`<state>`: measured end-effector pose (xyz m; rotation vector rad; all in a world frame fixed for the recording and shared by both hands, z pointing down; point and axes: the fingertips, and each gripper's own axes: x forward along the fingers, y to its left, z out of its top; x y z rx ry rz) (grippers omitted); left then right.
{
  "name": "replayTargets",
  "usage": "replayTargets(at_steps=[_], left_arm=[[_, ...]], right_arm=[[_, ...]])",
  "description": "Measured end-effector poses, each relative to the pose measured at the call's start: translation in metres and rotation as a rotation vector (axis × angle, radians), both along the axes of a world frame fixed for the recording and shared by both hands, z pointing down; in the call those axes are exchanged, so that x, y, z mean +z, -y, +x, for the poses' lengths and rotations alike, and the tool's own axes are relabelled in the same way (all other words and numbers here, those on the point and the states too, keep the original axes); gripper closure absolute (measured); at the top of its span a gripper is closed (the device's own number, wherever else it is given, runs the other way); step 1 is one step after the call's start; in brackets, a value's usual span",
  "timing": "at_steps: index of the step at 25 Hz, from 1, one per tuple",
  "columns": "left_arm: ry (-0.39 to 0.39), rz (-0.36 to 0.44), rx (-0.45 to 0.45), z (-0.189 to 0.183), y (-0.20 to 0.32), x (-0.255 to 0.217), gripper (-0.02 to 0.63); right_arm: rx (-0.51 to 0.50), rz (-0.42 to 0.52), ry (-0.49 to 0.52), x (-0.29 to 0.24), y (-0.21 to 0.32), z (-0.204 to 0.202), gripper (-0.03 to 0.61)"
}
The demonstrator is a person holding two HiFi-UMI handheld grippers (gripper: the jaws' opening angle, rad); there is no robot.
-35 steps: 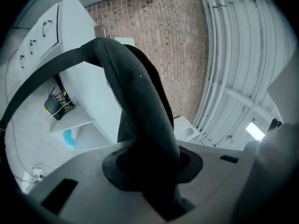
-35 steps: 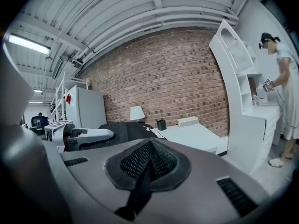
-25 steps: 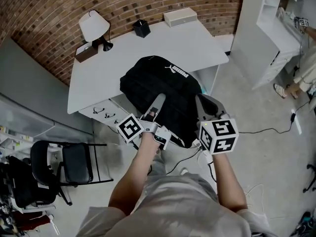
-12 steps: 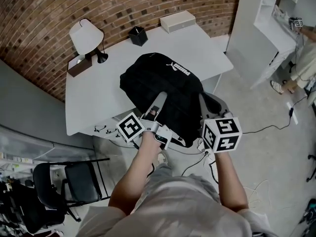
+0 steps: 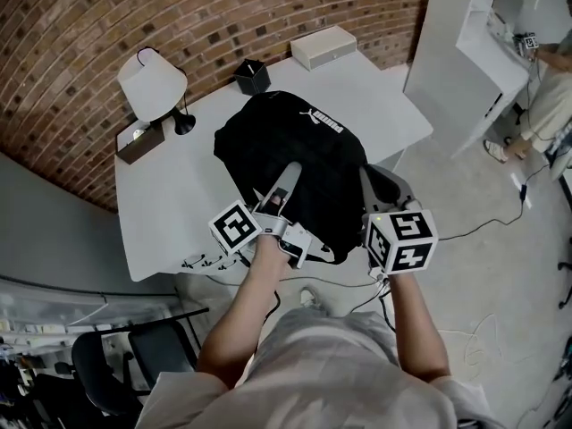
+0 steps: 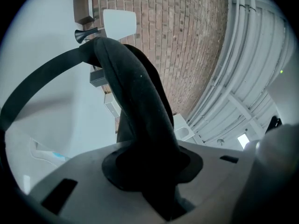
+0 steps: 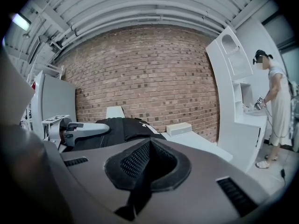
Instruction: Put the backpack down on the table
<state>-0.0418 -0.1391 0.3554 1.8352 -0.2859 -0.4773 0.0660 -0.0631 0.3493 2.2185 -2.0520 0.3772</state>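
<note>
- Brick wall backed the white surface in the head view, with a lamp at its far left corner; the black backpack hung over the near half, its lower end past the near edge
- Compared with a second before, the backpack had been carried further in over the surface, so most of it was above the top; lowering it looked like the main step left, and whether it already touched could not be told
- At the pack's near end sat the left gripper and the right gripper, side by side
- From the left gripper view, the fingers were clamped on a thick padded shoulder strap that arched up from them
- From the right gripper view, the fingers were pinched on a fold of black mesh fabric of the pack, whose body lay ahead to the left
</note>
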Motion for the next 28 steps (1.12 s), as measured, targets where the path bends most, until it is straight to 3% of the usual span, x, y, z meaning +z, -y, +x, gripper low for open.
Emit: replayTargets(at_steps=[15,28], left_arm=[[-0.024,-0.007,0.1,-0.003,0.068,0.008,0.502],[0.017,0.011,0.15,0.063,0.101,0.024,0.502]], right_arm=[[0.078,0.005,-0.061,-0.009,0.061,-0.013,0.578],[0.083,0.002,-0.044,0.009,0.099,0.043,0.578]])
